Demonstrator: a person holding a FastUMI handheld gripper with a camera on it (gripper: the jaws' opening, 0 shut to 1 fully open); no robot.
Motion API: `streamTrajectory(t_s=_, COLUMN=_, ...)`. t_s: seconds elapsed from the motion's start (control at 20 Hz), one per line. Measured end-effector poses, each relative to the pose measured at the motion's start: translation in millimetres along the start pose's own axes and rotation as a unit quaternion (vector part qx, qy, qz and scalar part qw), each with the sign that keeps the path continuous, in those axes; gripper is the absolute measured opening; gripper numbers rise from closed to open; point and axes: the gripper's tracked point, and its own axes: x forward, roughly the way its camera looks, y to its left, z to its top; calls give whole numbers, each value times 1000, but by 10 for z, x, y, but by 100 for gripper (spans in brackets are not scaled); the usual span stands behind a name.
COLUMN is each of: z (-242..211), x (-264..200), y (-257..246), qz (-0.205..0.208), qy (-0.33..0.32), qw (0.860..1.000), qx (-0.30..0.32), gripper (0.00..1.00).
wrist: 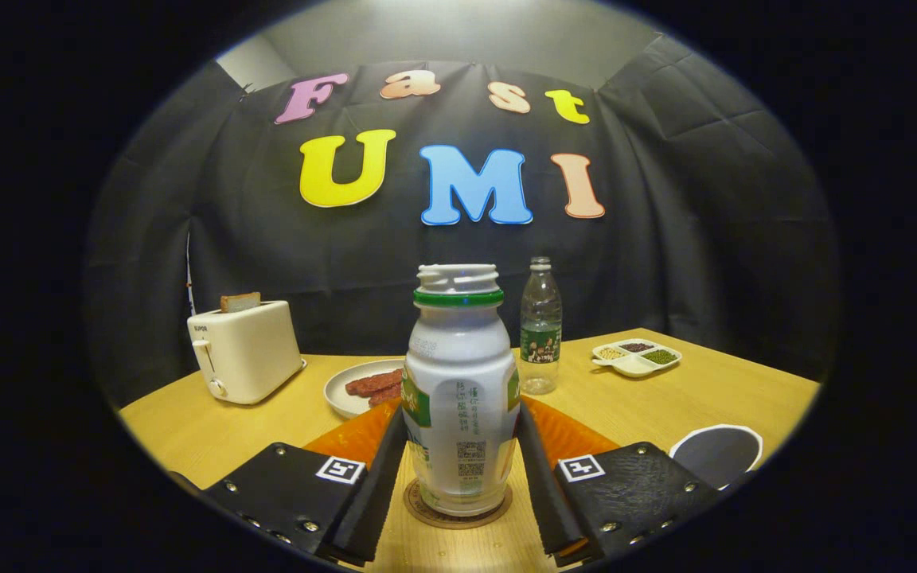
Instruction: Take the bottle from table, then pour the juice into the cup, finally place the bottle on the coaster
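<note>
Bottle (461, 398) upright on coaster (457, 509), gripper (458, 469) fingers touching both its sides, cup (717, 454) nearby.

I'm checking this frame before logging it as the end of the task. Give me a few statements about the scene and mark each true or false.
1. The bottle stands upright on the coaster. True.
2. The bottle has its cap on. False: the threaded neck is open, with no cap on it.
3. The gripper has a finger on each side of the bottle. True, though whether both fingers press on it cannot be told.
4. The toaster is empty. False: a slice of bread sticks out of its top.
5. The plate beyond the fingers holds reddish-brown strips. True.
6. The water bottle lies on its side. False: it stands upright behind the bottle.
</note>
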Motion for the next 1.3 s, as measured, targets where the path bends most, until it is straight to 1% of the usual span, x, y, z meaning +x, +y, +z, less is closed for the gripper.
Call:
streamTrajectory(t_s=0.1, z=-67, x=39, y=51, qz=9, qy=10, qw=1000, qx=-1, gripper=74)
streamTrajectory(t_s=0.25, z=-82, x=36, y=63, qz=10, qy=5, qw=1000, qx=-12, gripper=74)
streamTrajectory(t_s=0.35, z=-82, x=53, y=74, qz=11, qy=-1, qw=1000, qx=-12, gripper=76)
streamTrajectory(t_s=0.5, z=-218, x=71, y=41, qz=8, qy=22, qw=1000, qx=-1, gripper=79)
streamTrajectory(t_s=0.6, z=-184, x=55, y=32, qz=6, qy=23, qw=1000, qx=0, gripper=84)
streamTrajectory(t_s=0.65, z=-132, x=37, y=16, qz=6, qy=16, qw=1000, qx=0, gripper=90)
streamTrajectory(t_s=0.7, z=-40, x=17, y=27, qz=11, qy=2, qw=1000, qx=2, gripper=97)
streamTrajectory(t_s=0.75, z=62, x=16, y=43, qz=19, qy=-14, qw=1000, qx=8, gripper=98)
streamTrajectory(t_s=0.9, z=451, x=-88, y=52, qz=34, qy=-61, qw=997, qx=33, gripper=98)
streamTrajectory(t_s=1.1, z=1080, x=-346, y=1, qz=41, qy=-129, qw=990, qx=30, gripper=98)
streamTrajectory(t_s=1.2, z=1388, x=-468, y=-117, qz=29, qy=-154, qw=987, qx=28, gripper=98)
streamTrajectory(t_s=1.3, z=1584, x=-576, y=-268, qz=19, qy=-158, qw=987, qx=30, gripper=98)
